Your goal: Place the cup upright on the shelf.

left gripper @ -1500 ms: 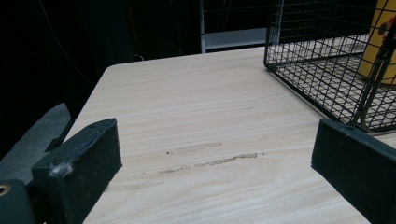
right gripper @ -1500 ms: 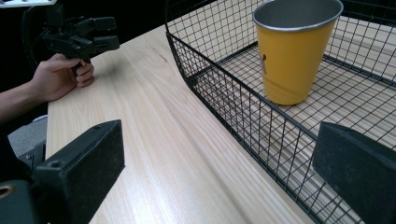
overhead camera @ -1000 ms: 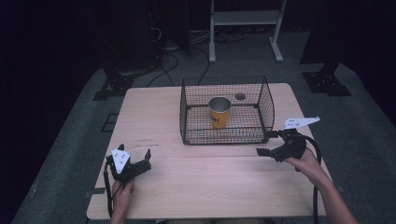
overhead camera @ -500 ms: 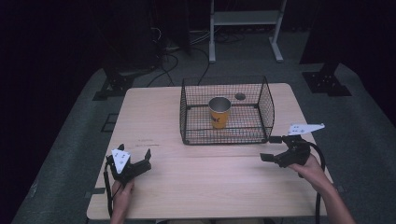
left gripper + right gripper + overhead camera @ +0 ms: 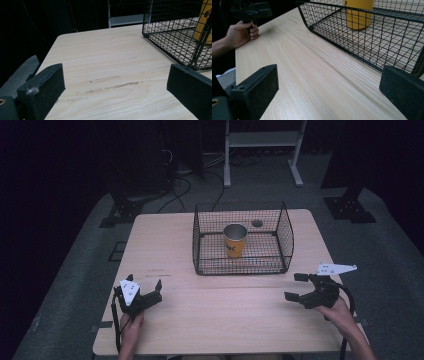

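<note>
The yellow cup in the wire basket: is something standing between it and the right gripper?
Yes. The yellow cup stands upright inside the wire basket, so the basket's mesh wall lies between it and the open right gripper. The basket has no lid, so the way from above looks free.

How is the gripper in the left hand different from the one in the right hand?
The left gripper sits near the table's front left corner, while the right gripper is by the right edge, closer to the wire basket. The left gripper's jaws point away from the person; the right gripper's point sideways, leftward across the table. Both are black, open, holding nothing, and carry a pale plate.
</note>
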Demonstrator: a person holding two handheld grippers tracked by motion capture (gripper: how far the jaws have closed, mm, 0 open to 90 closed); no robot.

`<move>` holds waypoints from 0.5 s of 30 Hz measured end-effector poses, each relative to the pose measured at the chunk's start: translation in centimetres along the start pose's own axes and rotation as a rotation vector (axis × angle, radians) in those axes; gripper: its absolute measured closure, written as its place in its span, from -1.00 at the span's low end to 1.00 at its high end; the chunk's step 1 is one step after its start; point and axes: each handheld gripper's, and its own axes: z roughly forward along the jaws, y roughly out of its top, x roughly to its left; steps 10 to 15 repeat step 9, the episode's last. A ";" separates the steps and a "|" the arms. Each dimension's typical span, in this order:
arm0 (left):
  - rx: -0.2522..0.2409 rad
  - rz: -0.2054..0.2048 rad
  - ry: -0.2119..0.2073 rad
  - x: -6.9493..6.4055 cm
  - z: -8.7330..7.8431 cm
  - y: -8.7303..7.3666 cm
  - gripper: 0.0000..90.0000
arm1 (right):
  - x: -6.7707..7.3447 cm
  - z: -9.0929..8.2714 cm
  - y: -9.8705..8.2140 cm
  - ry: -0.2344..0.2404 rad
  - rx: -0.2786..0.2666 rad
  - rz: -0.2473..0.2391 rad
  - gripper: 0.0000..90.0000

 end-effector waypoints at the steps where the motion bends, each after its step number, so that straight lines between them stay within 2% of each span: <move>1: 0.000 0.000 -0.001 0.0 0.0 0.0 -0.98 | 0.1 0.0 -0.2 -0.008 0.004 -0.002 -0.96; 2: 0.000 0.001 0.000 0.0 0.0 0.0 -0.98 | 0.3 0.0 -0.5 -0.022 0.008 -0.009 -0.96; 5: 0.000 0.001 0.000 0.0 0.0 0.0 -0.98 | 0.6 -0.1 -1.4 -0.022 -0.002 0.006 -0.96; 9: 0.001 -0.001 0.000 0.0 0.0 0.0 -0.98 | 1.4 -0.4 -3.2 -0.019 -0.058 0.041 -0.96; 15: 0.001 -0.001 0.000 0.0 0.0 0.0 -0.98 | 1.4 -0.4 -3.2 -0.019 -0.058 0.041 -0.96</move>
